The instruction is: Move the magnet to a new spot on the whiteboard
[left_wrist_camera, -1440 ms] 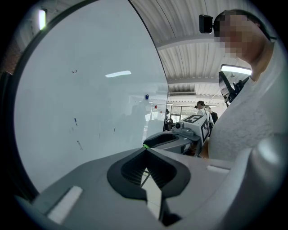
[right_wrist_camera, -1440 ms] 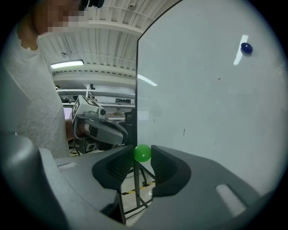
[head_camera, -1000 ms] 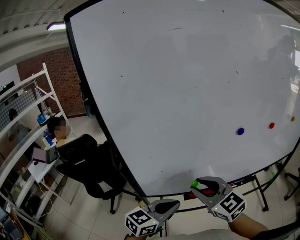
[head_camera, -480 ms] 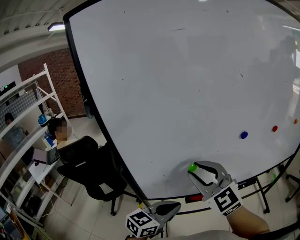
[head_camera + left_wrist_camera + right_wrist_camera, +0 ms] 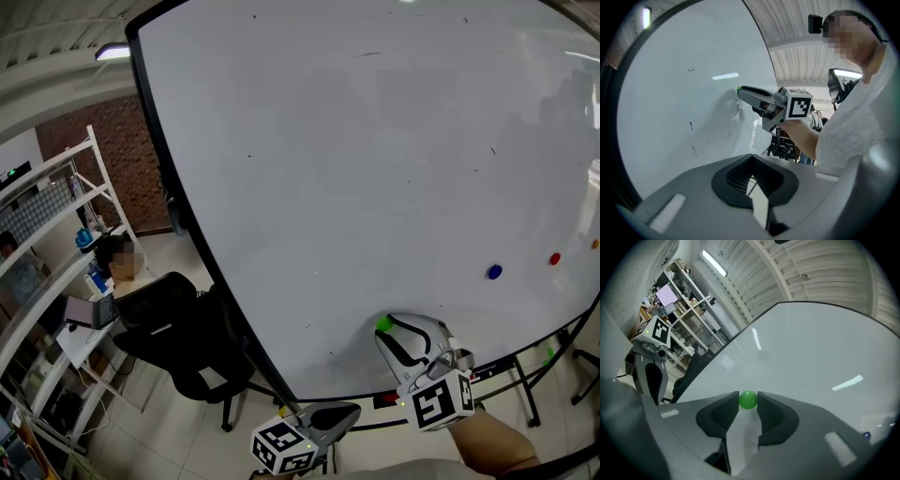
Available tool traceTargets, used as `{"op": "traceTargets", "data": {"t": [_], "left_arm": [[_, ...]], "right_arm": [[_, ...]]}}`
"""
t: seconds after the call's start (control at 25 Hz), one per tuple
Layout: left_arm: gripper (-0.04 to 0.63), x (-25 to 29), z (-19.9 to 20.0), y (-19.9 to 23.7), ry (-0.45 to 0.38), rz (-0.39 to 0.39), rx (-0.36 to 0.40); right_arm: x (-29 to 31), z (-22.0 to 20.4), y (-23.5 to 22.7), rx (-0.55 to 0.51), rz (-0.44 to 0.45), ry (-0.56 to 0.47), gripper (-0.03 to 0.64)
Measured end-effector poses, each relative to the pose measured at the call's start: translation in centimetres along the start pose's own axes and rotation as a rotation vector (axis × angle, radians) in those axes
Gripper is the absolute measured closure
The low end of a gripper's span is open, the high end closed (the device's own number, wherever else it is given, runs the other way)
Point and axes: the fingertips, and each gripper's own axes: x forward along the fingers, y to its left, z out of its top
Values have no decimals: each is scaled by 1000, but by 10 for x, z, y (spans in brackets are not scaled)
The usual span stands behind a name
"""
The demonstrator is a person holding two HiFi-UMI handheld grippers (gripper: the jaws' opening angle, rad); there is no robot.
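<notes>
A small green magnet (image 5: 383, 324) sits pinched between the fingertips of my right gripper (image 5: 387, 329), which is shut on it. The magnet is at or just off the lower part of the big whiteboard (image 5: 375, 150); I cannot tell if it touches. In the right gripper view the green magnet (image 5: 748, 400) fills the gap between the two jaw tips of that gripper (image 5: 748, 402), with the whiteboard (image 5: 811, 362) behind. My left gripper (image 5: 349, 411) hangs below the board's edge, shut and empty. The left gripper view shows the right gripper (image 5: 740, 90) at the whiteboard (image 5: 684, 93).
Blue (image 5: 494, 272), red (image 5: 554, 259) and orange (image 5: 592, 245) magnets stick to the board's lower right. A black office chair (image 5: 178, 328) and metal shelving (image 5: 56, 244) stand to the left. The board's stand legs (image 5: 520, 384) are below it.
My right gripper has carried the green magnet up from the board's lower edge onto its surface, slightly leftward. The left gripper has stayed put.
</notes>
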Motion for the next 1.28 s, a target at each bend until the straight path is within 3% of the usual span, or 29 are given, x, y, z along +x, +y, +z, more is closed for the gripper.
{"op": "traceTargets", "data": {"t": [0.48,0.72,0.96,1.16,1.28], "left_arm": [[612,-3,-1,12,-6,-3,-4],[612,-8,-3,18,-12,-1,-2],[612,-18,-8,20,-21,-21,-11],[612,-27,-24,28,-40,-44,-34],[612,-37,-36,34,-59,-54,-37]], "right_arm": [[15,-8,-4,-124,-86,47,492],[18,-12,-3,-225,-176,98,494],[19,-12,-1,-223,-216,130,497],[24,-14,3,-202,-242,161,447],[19,-12,3,-172,-271,170,383]]}}
